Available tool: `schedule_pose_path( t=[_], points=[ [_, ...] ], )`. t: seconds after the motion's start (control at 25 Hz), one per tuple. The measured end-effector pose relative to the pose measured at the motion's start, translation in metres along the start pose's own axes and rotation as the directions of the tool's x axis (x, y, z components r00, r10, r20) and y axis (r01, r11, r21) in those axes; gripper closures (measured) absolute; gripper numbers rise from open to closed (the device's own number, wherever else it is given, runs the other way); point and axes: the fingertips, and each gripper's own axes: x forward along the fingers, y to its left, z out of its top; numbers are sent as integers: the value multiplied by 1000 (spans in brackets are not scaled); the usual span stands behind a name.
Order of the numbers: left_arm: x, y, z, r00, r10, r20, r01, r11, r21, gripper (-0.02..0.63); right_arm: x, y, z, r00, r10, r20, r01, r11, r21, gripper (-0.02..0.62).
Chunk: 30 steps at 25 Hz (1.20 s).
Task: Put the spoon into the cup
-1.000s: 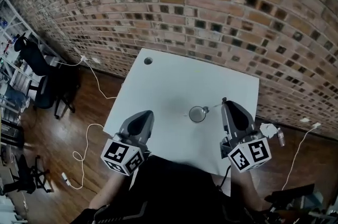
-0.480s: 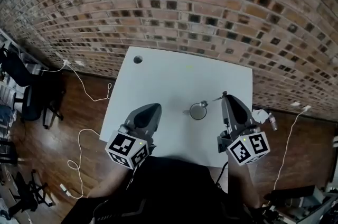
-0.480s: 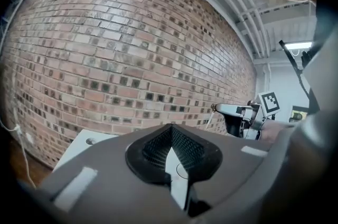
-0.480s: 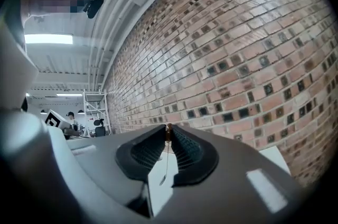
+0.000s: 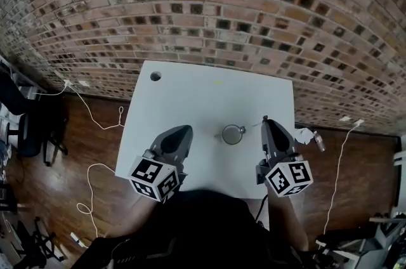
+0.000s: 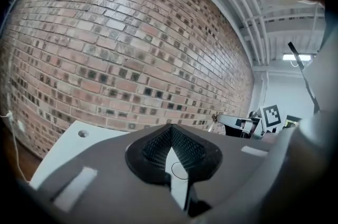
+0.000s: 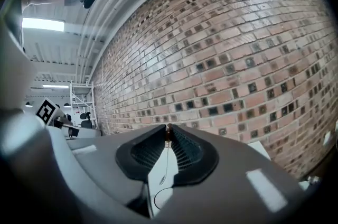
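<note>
A small clear glass cup (image 5: 233, 134) stands on the white table (image 5: 190, 93), right of its middle. My right gripper (image 5: 266, 121) is just right of the cup and is shut on the end of a thin metal spoon (image 7: 164, 162). In the right gripper view the spoon hangs from the fingertips down toward the cup's rim (image 7: 161, 199). My left gripper (image 5: 181, 132) hovers left of the cup, its jaws shut with nothing between them. In the left gripper view the cup's rim (image 6: 179, 170) shows below the meeting pads, and the right gripper (image 6: 237, 123) is at the far right.
A brick wall (image 5: 209, 7) runs along the table's far edge. The table has a round cable hole (image 5: 155, 76) near its far left corner. A white object (image 5: 305, 134) lies past the right edge. White cables (image 5: 95, 166) trail across the wooden floor on the left.
My right gripper has come down with the spoon, closer to the cup. My left gripper has edged forward toward the cup. The head view has shifted slightly.
</note>
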Motion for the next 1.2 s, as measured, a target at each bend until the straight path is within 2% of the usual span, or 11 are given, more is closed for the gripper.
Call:
schedule_pose_path(
  t=[0.16,0.32,0.52,0.8,1.2],
  points=[
    [5,-8,5,1000,-25,7,25,999,29,612,2,-8,-18,1000,-1,-6,1,1000,8,552],
    [6,-1,5,1000,-5,3,5,999,44,612,11,-11,-37,1000,19,-24,-18,999,26,552],
    [8,10,2,999,33,0,-33,999,33,612,23,-12,-62,996,33,-77,-32,999,13,552],
    [8,16,4,999,46,1,-46,998,34,612,32,-14,-102,985,48,-167,-50,999,-3,552],
    [8,14,-1,999,49,-17,-49,998,32,612,36,-15,-136,971,43,-233,-48,999,-17,552]
  ],
)
